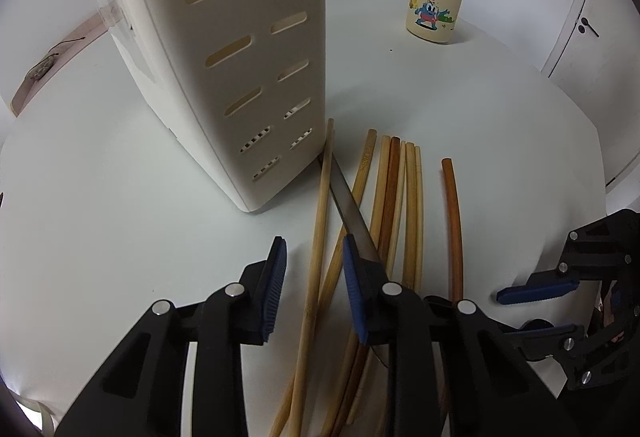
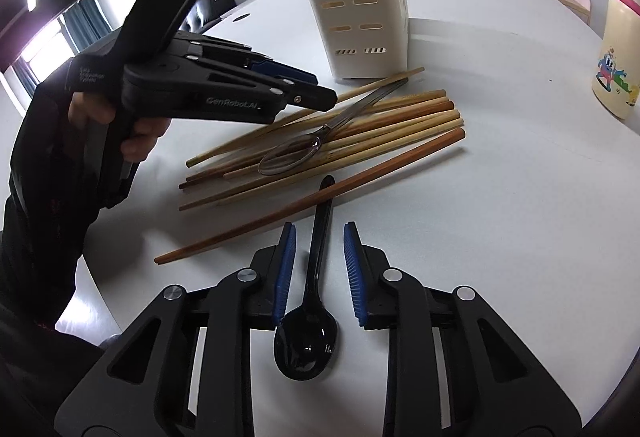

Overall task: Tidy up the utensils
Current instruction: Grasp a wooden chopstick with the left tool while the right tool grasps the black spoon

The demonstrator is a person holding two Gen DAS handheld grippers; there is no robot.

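Black spoon (image 2: 306,325) lies btwn right tongs (image 2: 320,269), pads not touching

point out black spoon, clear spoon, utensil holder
black spoon (image 2: 306,347), right wrist view, on its bowl.
clear spoon (image 2: 290,155), right wrist view, on its bowl, atop the chopsticks.
utensil holder (image 1: 224,49), left wrist view, on its slotted side wall.
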